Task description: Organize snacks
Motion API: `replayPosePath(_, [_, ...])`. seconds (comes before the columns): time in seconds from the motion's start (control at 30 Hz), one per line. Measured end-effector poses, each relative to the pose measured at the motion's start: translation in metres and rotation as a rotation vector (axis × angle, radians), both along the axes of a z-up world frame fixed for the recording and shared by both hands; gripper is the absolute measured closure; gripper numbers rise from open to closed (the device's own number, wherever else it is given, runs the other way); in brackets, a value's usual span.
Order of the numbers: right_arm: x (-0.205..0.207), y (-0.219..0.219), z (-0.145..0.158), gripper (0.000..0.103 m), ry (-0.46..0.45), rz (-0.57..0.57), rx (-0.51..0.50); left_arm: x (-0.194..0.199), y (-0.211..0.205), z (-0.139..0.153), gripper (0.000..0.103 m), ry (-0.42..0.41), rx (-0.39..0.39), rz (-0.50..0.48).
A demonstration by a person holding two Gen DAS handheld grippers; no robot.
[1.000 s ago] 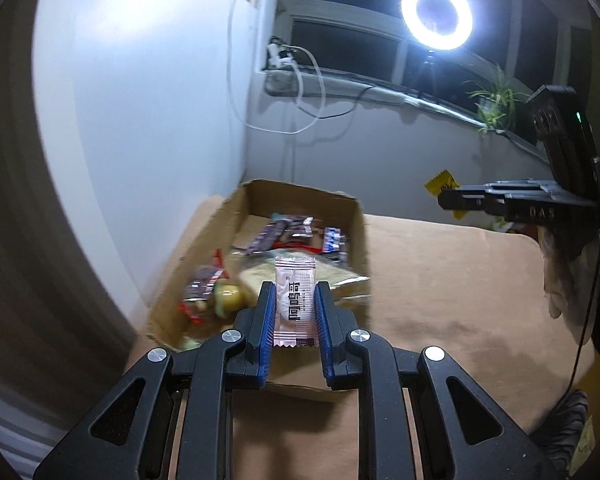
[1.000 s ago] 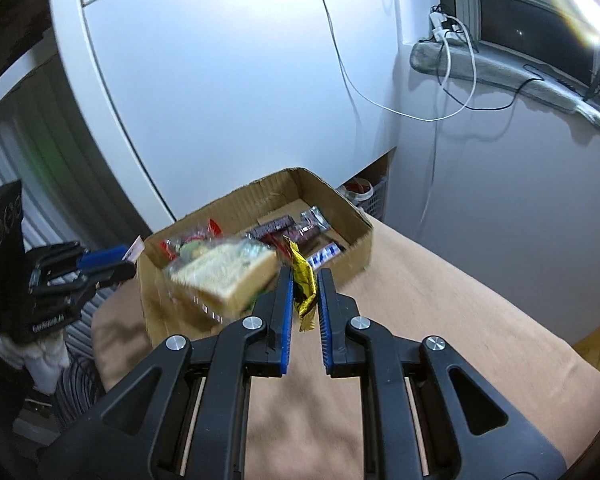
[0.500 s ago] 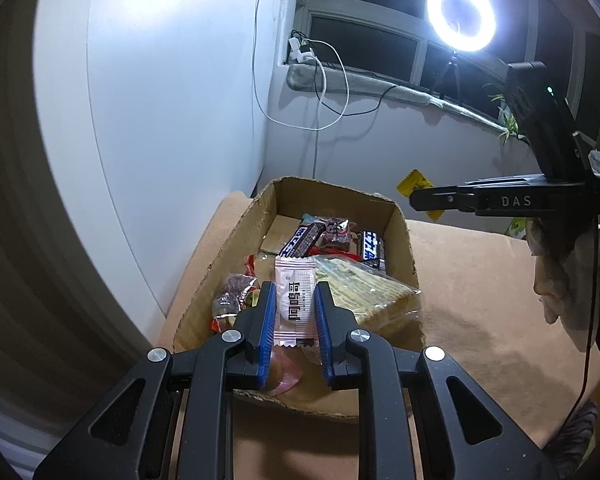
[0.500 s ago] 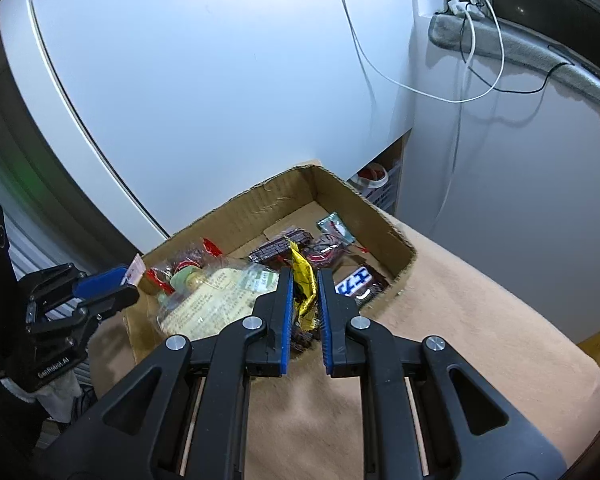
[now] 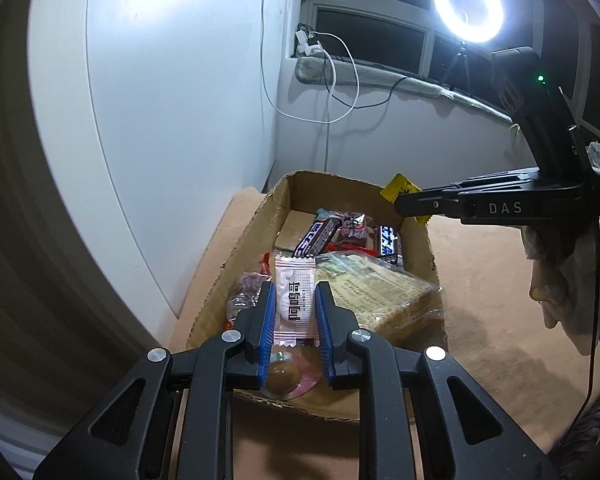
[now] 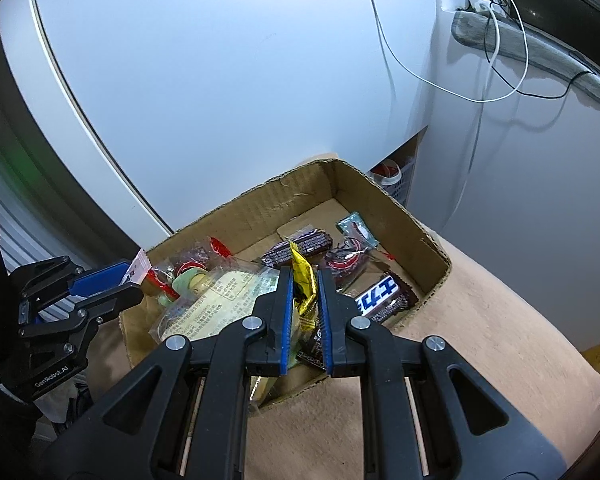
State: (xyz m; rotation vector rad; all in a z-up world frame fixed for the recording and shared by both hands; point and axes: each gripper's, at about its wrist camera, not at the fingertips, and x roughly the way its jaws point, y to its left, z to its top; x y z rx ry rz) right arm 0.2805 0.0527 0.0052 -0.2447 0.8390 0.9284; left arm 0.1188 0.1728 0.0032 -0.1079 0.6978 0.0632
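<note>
A glaring ring light [image 5: 468,7] by the dark window [image 5: 368,36] blows out to pure white and casts a bright sheen on the white wall [image 5: 172,80]. Fisheye bending curves the edges into dark corners, while the cables [image 6: 500,60] throw soft shadows and focus stays fairly sharp.

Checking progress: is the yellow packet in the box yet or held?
Held. The right gripper is shut on the yellow packet, above the cardboard box, not released.

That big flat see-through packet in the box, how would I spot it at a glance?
Find the cardboard box on the tan tabletop. At its near end lies the clear packet of pale yellow slabs with a printed label. It is far larger than the dark candy bars beside it.
</note>
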Motion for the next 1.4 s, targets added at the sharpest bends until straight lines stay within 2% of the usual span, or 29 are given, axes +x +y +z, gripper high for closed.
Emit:
replayPosePath(0.13, [-0.001, 0.002, 0.0, 0.09, -0.005, -0.006, -0.003, -0.001, 0.001, 0.001, 0.084, 0.001, 0.002, 0.006])
replayPosePath(0.2, [-0.002, 0.003, 0.0, 0.072, -0.009, -0.012, -0.005, 0.0, 0.001, 0.001, 0.083, 0.001, 0.003, 0.006])
replayPosePath(0.23, [-0.003, 0.002, 0.001, 0.054, -0.018, -0.019, -0.004, 0.0, 0.001, 0.001, 0.081, 0.001, 0.006, 0.008])
replayPosePath(0.27, [-0.004, 0.001, 0.002, 0.043, -0.031, -0.028, 0.0, -0.001, 0.0, 0.002, 0.074, 0.001, 0.008, 0.01])
replayPosePath(0.3, [-0.005, 0.0, 0.004, 0.042, -0.039, -0.032, 0.006, -0.001, 0.0, 0.002, 0.068, 0.0, 0.011, 0.011])
replayPosePath(0.4, [-0.006, -0.004, 0.008, 0.041, -0.038, -0.037, 0.017, -0.003, 0.0, 0.004, 0.067, -0.005, 0.015, 0.015])
replayPosePath(0.43, [-0.007, -0.006, 0.009, 0.038, -0.042, -0.042, 0.016, -0.004, -0.001, 0.005, 0.066, -0.007, 0.017, 0.018])
replayPosePath(0.5, [-0.01, -0.01, 0.012, 0.029, -0.057, -0.049, 0.019, -0.006, -0.002, 0.006, 0.054, -0.012, 0.018, 0.022])
replayPosePath(0.53, [-0.012, -0.013, 0.014, 0.027, -0.065, -0.055, 0.026, -0.008, -0.003, 0.007, 0.052, -0.016, 0.019, 0.024])
replayPosePath(0.63, [-0.018, -0.022, 0.018, 0.026, -0.074, -0.064, 0.04, -0.013, -0.006, 0.011, 0.051, -0.027, 0.02, 0.031])
replayPosePath(0.73, [-0.027, -0.03, 0.022, 0.022, -0.088, -0.071, 0.049, -0.018, -0.009, 0.015, 0.042, -0.039, 0.017, 0.042])
replayPosePath(0.93, [-0.047, -0.048, 0.03, 0.019, -0.105, -0.097, 0.085, -0.034, -0.018, 0.022, 0.04, -0.057, 0.022, 0.054])
replayPosePath(1.0, [-0.058, -0.055, 0.032, 0.018, -0.131, -0.108, 0.088, -0.041, -0.021, 0.025, 0.034, -0.067, 0.022, 0.061])
replayPosePath(1.13, [-0.087, -0.07, 0.031, 0.017, -0.182, -0.165, 0.077, -0.056, -0.029, 0.03, 0.029, -0.089, 0.028, 0.078])
replayPosePath(1.2, [-0.103, -0.08, 0.029, 0.01, -0.185, -0.183, 0.096, -0.061, -0.033, 0.031, 0.022, -0.094, 0.035, 0.093])
replayPosePath(1.4, [-0.138, -0.106, 0.023, 0.008, -0.222, -0.25, 0.108, -0.082, -0.041, 0.028, 0.022, -0.108, 0.029, 0.144])
